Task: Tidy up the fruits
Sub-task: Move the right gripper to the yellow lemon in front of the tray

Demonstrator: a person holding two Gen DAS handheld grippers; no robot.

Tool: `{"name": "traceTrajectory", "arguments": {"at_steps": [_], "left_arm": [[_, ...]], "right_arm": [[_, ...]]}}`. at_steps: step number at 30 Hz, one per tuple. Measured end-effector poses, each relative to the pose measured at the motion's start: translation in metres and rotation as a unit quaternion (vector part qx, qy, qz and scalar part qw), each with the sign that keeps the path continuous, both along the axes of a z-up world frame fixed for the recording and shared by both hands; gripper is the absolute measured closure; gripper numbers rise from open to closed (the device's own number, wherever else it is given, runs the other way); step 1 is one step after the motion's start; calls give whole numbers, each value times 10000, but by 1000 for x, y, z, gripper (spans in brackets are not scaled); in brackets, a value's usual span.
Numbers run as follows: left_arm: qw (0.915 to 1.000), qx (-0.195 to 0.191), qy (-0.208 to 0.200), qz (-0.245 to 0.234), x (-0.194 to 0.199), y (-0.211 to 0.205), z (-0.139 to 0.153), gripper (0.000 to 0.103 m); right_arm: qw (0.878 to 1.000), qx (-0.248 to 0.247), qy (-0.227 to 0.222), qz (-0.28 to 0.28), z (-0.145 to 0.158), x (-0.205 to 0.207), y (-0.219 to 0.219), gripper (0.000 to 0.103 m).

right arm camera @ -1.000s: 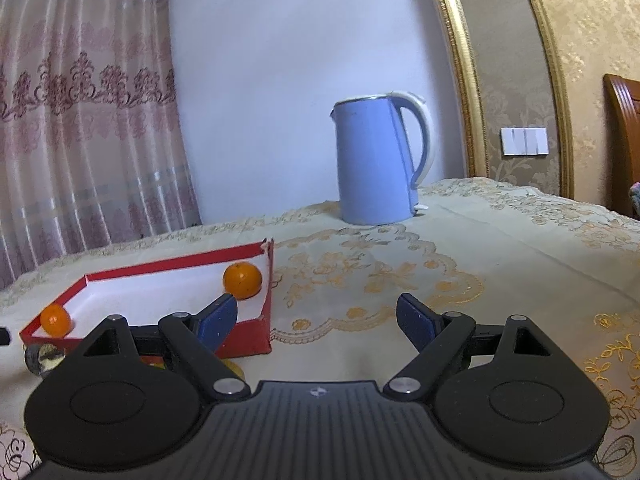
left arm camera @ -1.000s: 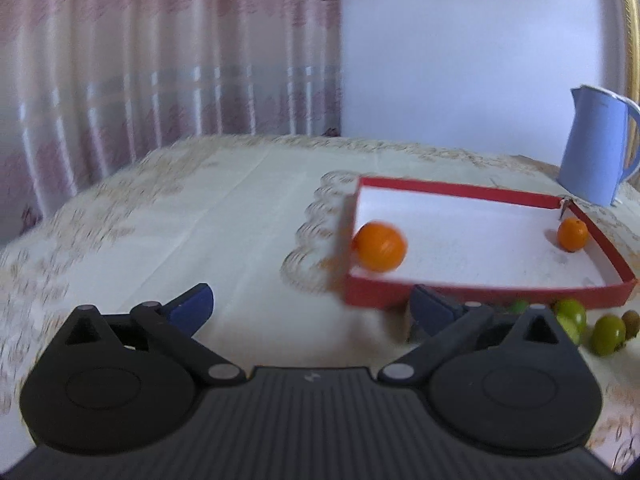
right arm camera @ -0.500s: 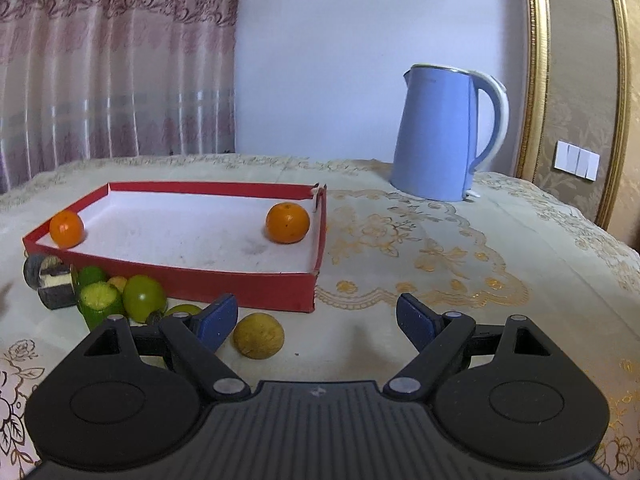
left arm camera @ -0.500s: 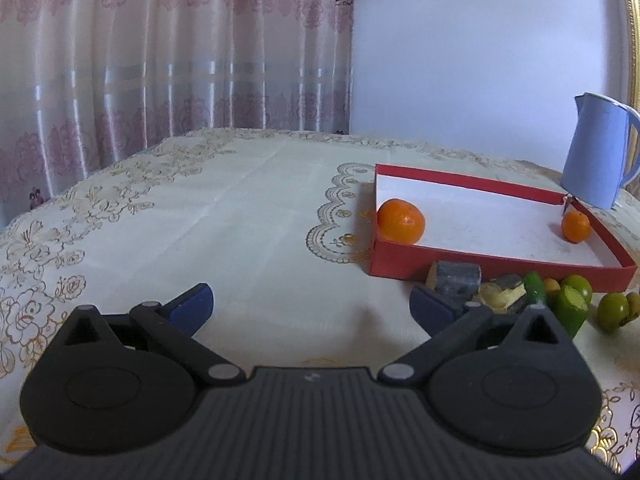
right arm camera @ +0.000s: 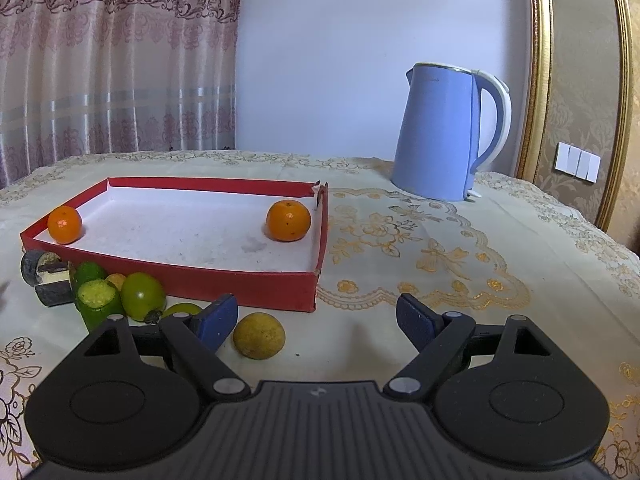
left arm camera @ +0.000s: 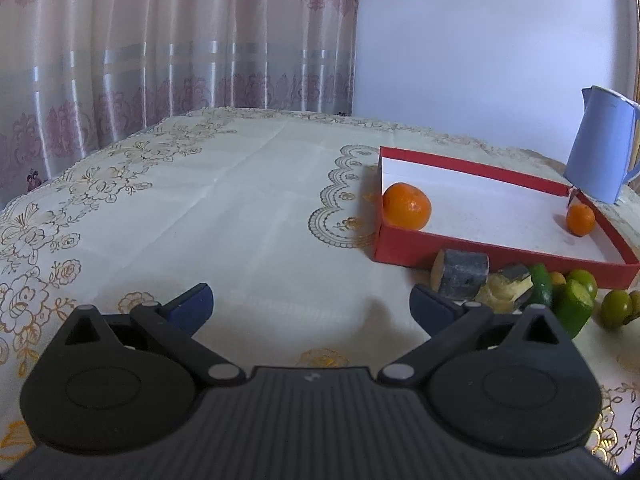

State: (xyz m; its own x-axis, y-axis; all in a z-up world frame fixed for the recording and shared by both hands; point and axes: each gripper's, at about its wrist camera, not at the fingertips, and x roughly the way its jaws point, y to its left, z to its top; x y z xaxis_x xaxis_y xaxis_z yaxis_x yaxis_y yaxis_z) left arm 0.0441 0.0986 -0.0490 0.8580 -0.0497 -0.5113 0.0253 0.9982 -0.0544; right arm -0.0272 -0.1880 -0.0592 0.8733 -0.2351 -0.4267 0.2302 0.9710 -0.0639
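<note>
Fruits in and beside the red tray

Two oranges inside the red tray [right arm camera: 248, 288]: the larger orange [right arm camera: 288, 220] by its corner nearest the kettle-side wall, the smaller orange [right arm camera: 64, 224] at the opposite end. Clustered on the cloth just outside the tray's near wall: a cut green piece [right arm camera: 97, 304] showing yellow flesh, upright; a whole green fruit [right arm camera: 142, 294] touching it; a small yellow-orange fruit [right arm camera: 116, 280] behind both; dark-skinned chunks [right arm camera: 45, 276] with pale flesh at the cluster's far end. Alone, near the tray's near wall: a dull yellow round fruit [right arm camera: 259, 335].
</note>
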Motion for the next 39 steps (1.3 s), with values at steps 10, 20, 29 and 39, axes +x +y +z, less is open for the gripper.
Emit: {"name": "traceTrajectory", "arguments": {"at_steps": [10,20,29,39], "left_arm": [[9999,119,-5,29,-1,-3,-2,0],[9999,160,-13,32,-2,-4,-2,0],[9999,154,3,32,-3,-4,-1,0],[9999,151,15,22,-2,-5,-1,0]], "right_arm": [[10000,42,-5,7,-1,0,-1,16],[9999,111,-16,-5,0,-1,-3,16],[9997,231,106,-1,-2,5,-7,23],[9992,155,325,198,-4,12,-3,23]]}}
